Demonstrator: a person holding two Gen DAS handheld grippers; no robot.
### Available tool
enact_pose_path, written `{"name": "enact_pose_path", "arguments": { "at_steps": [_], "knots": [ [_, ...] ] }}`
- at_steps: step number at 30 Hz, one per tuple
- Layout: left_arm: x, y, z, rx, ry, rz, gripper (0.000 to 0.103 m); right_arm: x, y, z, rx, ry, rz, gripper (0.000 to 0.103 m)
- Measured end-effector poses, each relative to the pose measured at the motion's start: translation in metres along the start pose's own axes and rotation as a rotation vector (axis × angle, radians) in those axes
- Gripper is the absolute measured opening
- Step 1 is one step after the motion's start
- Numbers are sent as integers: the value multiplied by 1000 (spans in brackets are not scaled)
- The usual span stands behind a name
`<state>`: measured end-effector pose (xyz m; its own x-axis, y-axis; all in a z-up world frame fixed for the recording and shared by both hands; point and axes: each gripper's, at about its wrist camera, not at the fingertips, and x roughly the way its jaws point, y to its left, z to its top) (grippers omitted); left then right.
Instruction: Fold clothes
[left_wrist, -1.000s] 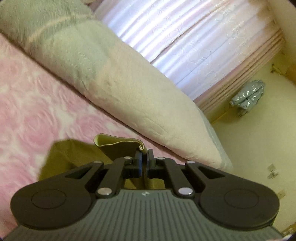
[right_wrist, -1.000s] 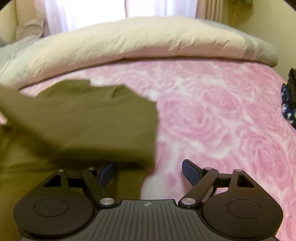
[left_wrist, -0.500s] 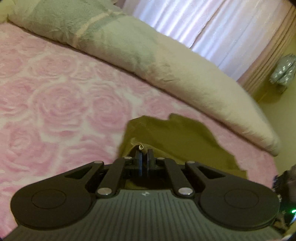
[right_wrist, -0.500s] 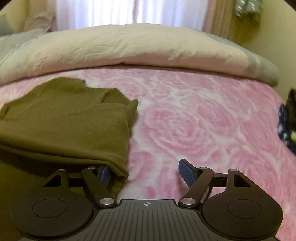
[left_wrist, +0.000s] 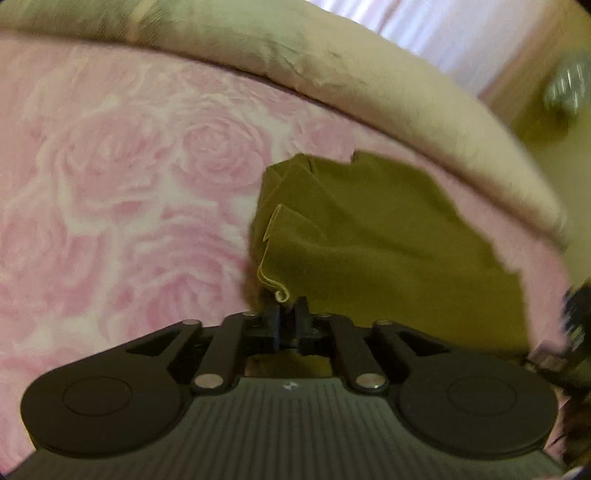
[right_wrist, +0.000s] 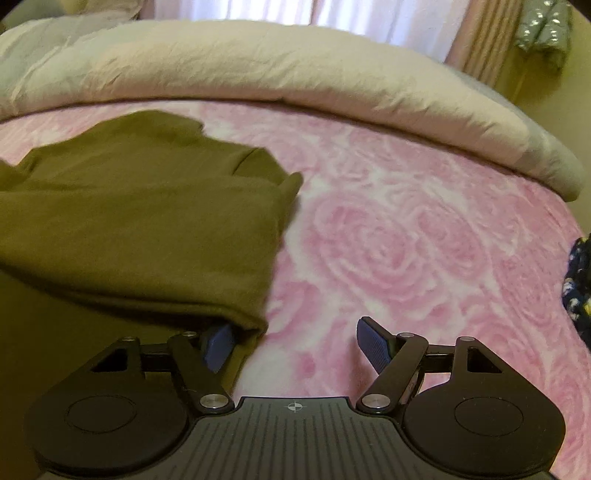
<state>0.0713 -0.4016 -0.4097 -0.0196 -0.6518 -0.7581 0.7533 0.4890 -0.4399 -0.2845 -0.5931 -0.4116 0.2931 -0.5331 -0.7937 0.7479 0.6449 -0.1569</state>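
Left gripper (left_wrist: 287, 316) jaws pinch olive-green knit garment (left_wrist: 369, 236) hem; right gripper (right_wrist: 295, 341) jaws wide, near garment's right fold on pink rose-patterned bed cover (right_wrist: 424, 240).

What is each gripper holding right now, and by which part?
Left gripper is shut on the olive garment, pinching its curled hem edge. Right gripper is open, holding nothing.
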Motion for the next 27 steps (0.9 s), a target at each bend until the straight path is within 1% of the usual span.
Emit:
{"name": "enact_pose_path", "arguments": {
  "at_steps": [1, 3, 5, 7, 11, 13, 15, 16, 17, 19, 22, 24, 25, 27],
  "knots": [
    [-3, 5, 3, -48, 3, -16, 25, -3, -1, 0, -10, 11, 12, 75],
    [-8, 12, 7, -121, -8, -31, 26, -9, -5, 1, -8, 28, 47, 75],
    [-11, 16, 11, -158, -14, -57, 26, -19, -13, 4, 39, 28, 104, 75],
    [-13, 15, 14, -142, -17, -41, 25, -27, -21, 10, 104, 8, 146, 75],
    [-16, 12, 31, -113, -41, -30, 27, -24, -30, 28, 202, -11, 173, 75],
    [-9, 9, 42, -92, -40, -37, 27, -16, -34, 35, 240, -12, 186, 75],
    [4, 4, 53, -48, -20, -37, 27, -6, -37, 40, 280, -8, 196, 74],
    [8, 1, 56, -28, -23, -41, 25, -1, -38, 43, 309, -8, 199, 74],
    [6, 0, 55, -14, -48, -51, 19, 4, -40, 46, 342, -9, 204, 74],
    [4, -2, 52, 14, -99, -71, 0, 13, -47, 50, 420, -14, 219, 74],
    [0, -5, 49, 56, -176, -102, 0, 32, -56, 53, 542, 5, 243, 74],
    [-3, -6, 46, 79, -229, -111, 0, 46, -57, 51, 564, 43, 227, 74],
    [-2, -4, 43, 82, -243, -75, 0, 50, -54, 49, 546, 52, 214, 74],
    [13, -1, 38, 114, -196, 42, 0, 49, -44, 49, 469, 34, 178, 74]
  ]
}}
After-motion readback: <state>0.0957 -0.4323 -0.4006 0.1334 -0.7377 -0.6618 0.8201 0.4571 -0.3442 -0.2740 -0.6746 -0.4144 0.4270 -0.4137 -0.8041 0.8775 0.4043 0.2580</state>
